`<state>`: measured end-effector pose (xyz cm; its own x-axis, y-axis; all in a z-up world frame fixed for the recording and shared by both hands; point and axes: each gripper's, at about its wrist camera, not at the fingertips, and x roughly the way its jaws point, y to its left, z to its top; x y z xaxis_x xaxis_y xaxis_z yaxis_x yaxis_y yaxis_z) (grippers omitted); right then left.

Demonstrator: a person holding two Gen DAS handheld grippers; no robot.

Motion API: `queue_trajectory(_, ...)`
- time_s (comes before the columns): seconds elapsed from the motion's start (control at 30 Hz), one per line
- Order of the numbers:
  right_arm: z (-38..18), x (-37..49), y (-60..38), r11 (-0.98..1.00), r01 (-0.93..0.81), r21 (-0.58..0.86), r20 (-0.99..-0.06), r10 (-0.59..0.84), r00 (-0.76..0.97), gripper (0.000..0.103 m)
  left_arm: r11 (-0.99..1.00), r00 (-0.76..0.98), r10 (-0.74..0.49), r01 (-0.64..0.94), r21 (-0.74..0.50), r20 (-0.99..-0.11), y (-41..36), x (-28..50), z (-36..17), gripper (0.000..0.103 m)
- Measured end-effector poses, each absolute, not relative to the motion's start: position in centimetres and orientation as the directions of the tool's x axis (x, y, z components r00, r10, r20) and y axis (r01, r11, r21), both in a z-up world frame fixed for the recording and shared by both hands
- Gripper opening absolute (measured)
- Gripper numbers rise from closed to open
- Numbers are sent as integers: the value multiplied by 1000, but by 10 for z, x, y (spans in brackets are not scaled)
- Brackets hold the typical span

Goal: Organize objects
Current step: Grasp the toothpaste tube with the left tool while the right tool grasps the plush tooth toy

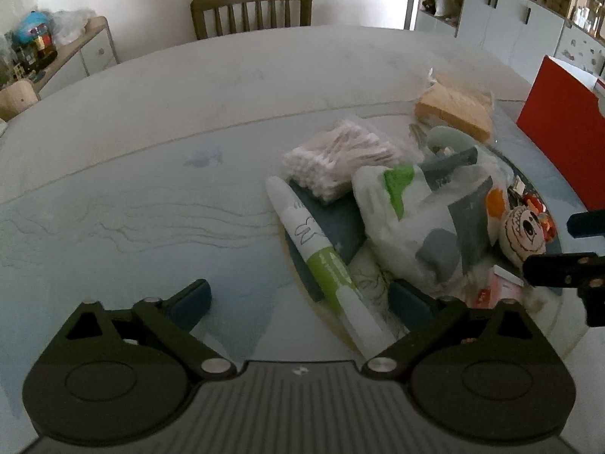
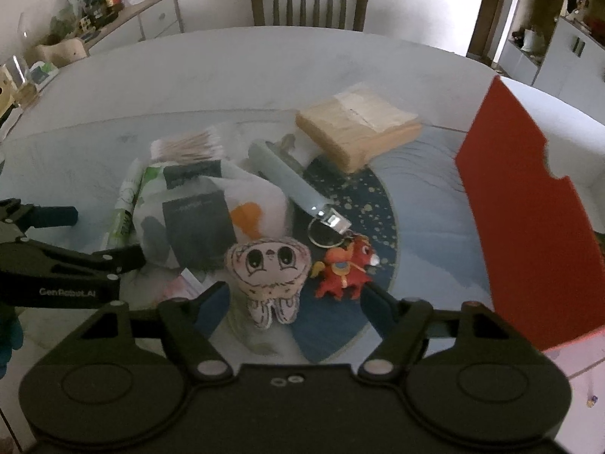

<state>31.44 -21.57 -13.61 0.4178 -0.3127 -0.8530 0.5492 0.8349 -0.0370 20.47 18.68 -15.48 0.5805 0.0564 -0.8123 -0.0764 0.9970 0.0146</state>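
The left gripper [image 1: 298, 302] hovered low over the pale tabletop [image 1: 151, 113], its fingers [image 1: 193, 297] spread wide apart and holding nothing; a white-and-green marker [image 1: 325, 261] lay slanted between them, its near end reaching back toward the gripper body. In that view, at about 1 o'clock from the gripper, sat the heap to be sorted: a pack of cotton swabs [image 1: 340, 159] at the far side, a crumpled white bag with green, grey and orange patches [image 1: 419, 219] beside the marker, and a tan wrapped block [image 1: 453, 109] farther off near 1 o'clock. The right gripper [image 2: 297, 302] likewise had its fingers [image 2: 380, 308] wide apart and empty, with a small pink plush figure [image 2: 268, 276] standing just ahead between them. A red dragon charm [image 2: 346, 268] on a keyring lay on a dark blue speckled round mat [image 2: 378, 204] at 1 o'clock, and a red open box [image 2: 529, 204] stood at 3 o'clock.
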Motion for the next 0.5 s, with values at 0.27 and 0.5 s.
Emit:
queue_trajectory(0.27, -142, 325, -216, 837, 546, -28, -865, -294, 406, 60, 998, 599, 55, -66, 19, -799, 185, 205, -146, 50)
queue_trajectory(0.5, -142, 327, -215, 843, 537, -35, -862, -298, 410, 42, 998, 597, 40, -59, 6, -801, 187, 203, -142, 19)
